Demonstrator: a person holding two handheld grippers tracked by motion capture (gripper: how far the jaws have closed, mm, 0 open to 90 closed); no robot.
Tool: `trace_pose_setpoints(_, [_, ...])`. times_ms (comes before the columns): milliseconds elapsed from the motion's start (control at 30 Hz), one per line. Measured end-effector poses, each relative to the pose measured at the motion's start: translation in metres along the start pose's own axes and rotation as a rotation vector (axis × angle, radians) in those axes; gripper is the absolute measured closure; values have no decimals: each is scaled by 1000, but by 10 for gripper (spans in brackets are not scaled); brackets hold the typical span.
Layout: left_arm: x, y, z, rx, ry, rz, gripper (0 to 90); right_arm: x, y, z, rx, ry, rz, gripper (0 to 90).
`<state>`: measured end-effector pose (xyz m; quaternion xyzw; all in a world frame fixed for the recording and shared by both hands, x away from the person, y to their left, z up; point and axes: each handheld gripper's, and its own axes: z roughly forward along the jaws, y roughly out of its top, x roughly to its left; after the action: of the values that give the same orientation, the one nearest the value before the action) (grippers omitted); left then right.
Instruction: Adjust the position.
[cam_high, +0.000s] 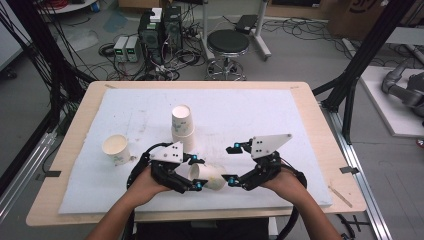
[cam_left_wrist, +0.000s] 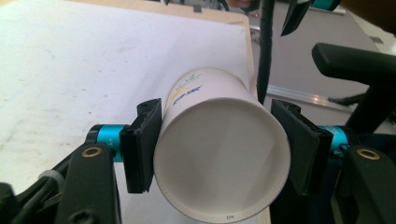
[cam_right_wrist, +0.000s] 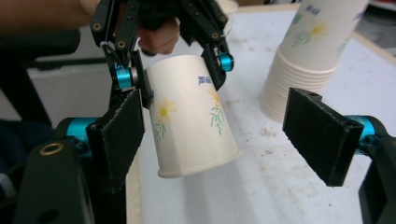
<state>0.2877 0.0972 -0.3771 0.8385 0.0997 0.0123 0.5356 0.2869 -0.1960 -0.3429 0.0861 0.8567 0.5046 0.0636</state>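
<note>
white mat (cam_high: 125, 115): left gripper (cam_high: 196, 172) level, fingers clamping sideways cup (cam_high: 207, 176); right gripper (cam_high: 232, 165) fingers apart

1 paper cup (cam_high: 207, 176) held sideways, 1 cup (cam_high: 116, 149) standing alone, 1 stack of cups (cam_high: 182, 127), approx. 10 in it. 2 grippers: left (cam_high: 196, 172) & right (cam_high: 231, 165). 1 stool (cam_high: 228, 43).

Even, diffuse overhead light fills the room, bright on the white mat (cam_high: 240, 107), with only soft, faint shadows under the paper cup (cam_right_wrist: 191, 114). The high view is sharp but slightly grainy, its straight lines bowing towards the edges. In both gripper views the nearest black parts are blurred and dark.
</note>
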Motion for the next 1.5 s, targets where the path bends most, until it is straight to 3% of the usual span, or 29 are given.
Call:
trace_pose_setpoints(200, [2,-5,-4,-58,35,-10,364,-1,-12,-7,-96,-59,30,215])
trace_pose_setpoints(433, [2,-8,-2,-103,38,-11,364,1,-28,-6,-129,-82,56,210])
trace_pose_setpoints(633, [1,-10,0,-128,32,-7,364,4,-44,0,-146,-75,76,208])
trace_pose_setpoints(867, [-3,-8,-1,-152,11,27,366,7,-57,9,-168,-51,88,208])
trace_pose_setpoints(1500, [-7,-6,-8,-184,-44,53,368,12,-61,18,-185,33,61,208])
